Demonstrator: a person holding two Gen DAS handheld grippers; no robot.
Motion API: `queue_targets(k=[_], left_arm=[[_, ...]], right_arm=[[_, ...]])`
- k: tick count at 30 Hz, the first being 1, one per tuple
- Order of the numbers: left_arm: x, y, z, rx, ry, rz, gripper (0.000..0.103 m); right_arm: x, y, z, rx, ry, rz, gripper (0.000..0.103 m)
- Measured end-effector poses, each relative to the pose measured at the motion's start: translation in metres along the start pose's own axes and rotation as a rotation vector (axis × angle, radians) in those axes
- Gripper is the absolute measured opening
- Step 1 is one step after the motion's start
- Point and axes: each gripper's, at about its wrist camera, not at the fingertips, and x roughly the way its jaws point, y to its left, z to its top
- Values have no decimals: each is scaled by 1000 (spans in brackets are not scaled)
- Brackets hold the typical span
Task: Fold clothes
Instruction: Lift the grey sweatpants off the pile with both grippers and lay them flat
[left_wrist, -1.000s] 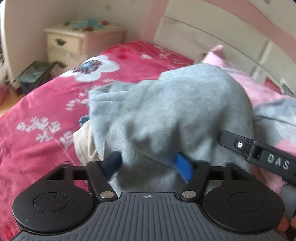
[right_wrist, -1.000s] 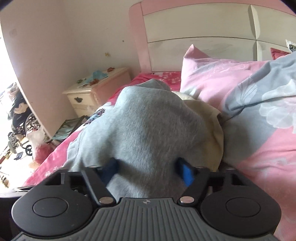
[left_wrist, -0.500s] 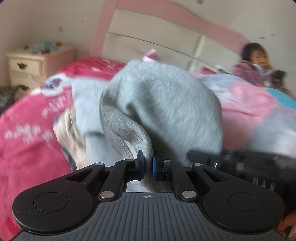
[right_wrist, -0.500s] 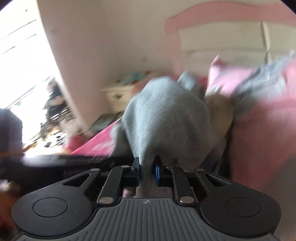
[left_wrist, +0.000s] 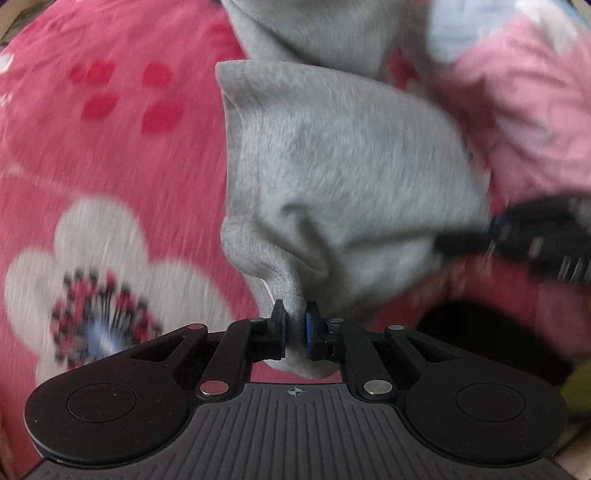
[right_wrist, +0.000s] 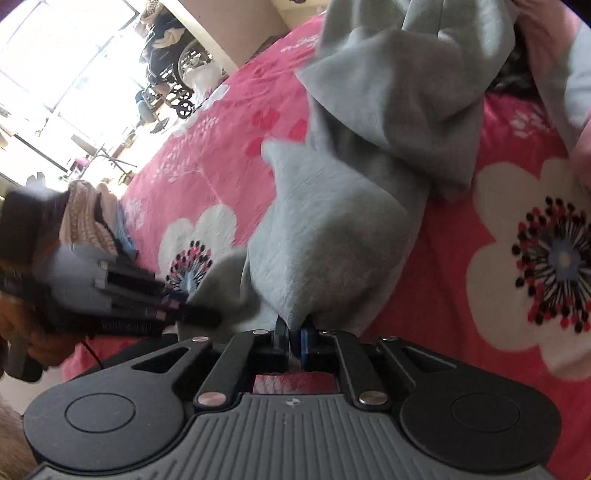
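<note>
Much of the left wrist view is smeared by motion blur. The bedspread (left_wrist: 110, 155) is streaked, and the right gripper (left_wrist: 524, 236), seen off to the right of the left gripper's fingers, is reduced to a dark bar whose fingertips cannot be made out there. The far end of the grey garment (left_wrist: 332, 166) is cut off by the top edge of both views, so its full shape cannot be told. In the right wrist view the left gripper (right_wrist: 199, 314) is blurred too, and part of the hand carrying it is lost at the left edge.

A pinch of the grey garment's edge is held between the blue pads (left_wrist: 308, 332) of the left gripper (left_wrist: 294, 334), the jaws narrow and easing apart slightly with cloth still pressed between them. The right gripper (right_wrist: 293, 341) is clamped on another bunch of the same garment (right_wrist: 332, 229), jaws narrow and closing on the fabric. From both tools the garment is stretched forward and away, draped over the bed ahead of the fingers.

Below and to either side of the fingers a pink bedspread (right_wrist: 517, 258) with large white flowers is seen. A paler pink quilt (left_wrist: 524, 110) lies ahead to the right of the left tool. Far off to the left of the right tool, a bright window (right_wrist: 55, 55) and a wheelchair (right_wrist: 173, 70) are visible.
</note>
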Motion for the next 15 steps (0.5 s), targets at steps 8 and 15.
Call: queue_targets(k=[8, 15], left_arm=[[-27, 14, 6, -112, -177, 52, 37], [-40, 0, 24, -107, -376, 49, 72]], right_arm=[[0, 15, -41, -29, 142, 44, 9], [-45, 8, -27, -8, -104, -91, 37]])
